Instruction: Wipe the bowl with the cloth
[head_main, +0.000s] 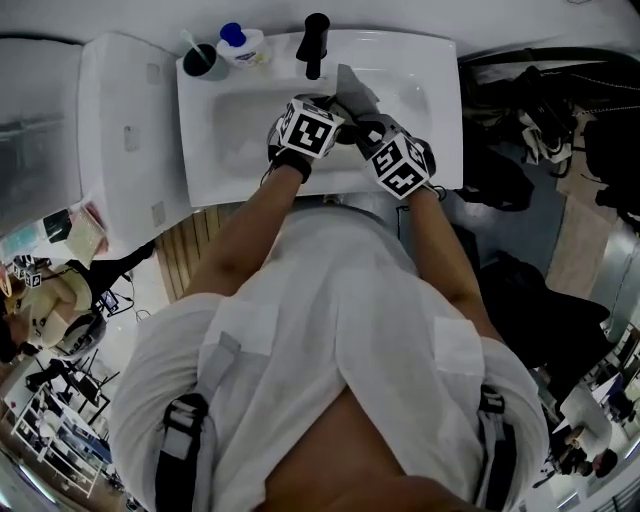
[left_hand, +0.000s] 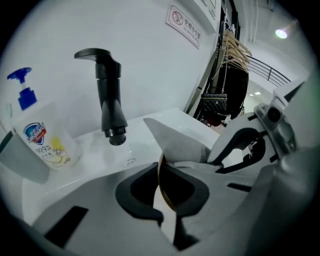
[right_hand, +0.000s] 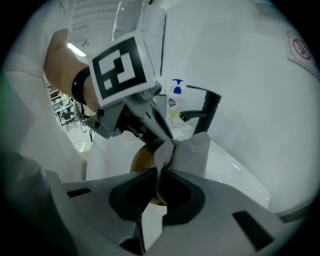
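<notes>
Both grippers work close together over the white sink (head_main: 225, 150). My left gripper (left_hand: 160, 175) is shut on the thin rim of a brown bowl (left_hand: 163, 192), which stands edge-on between its pads. My right gripper (right_hand: 159, 182) is shut on a grey cloth (right_hand: 192, 152), and the cloth lies folded over the bowl (right_hand: 141, 161). In the left gripper view the cloth (left_hand: 172, 140) rises just behind the bowl's rim. From the head view I see the left gripper (head_main: 312, 128), the right gripper (head_main: 385, 142) and the cloth (head_main: 357, 93) sticking up between them; the bowl is hidden there.
A black faucet (head_main: 315, 45) stands at the back of the sink. Left of it are a soap pump bottle (head_main: 240, 42) and a cup (head_main: 204, 62). A white wall (left_hand: 140, 50) rises behind. Dark bags (head_main: 530, 130) lie on the floor to the right.
</notes>
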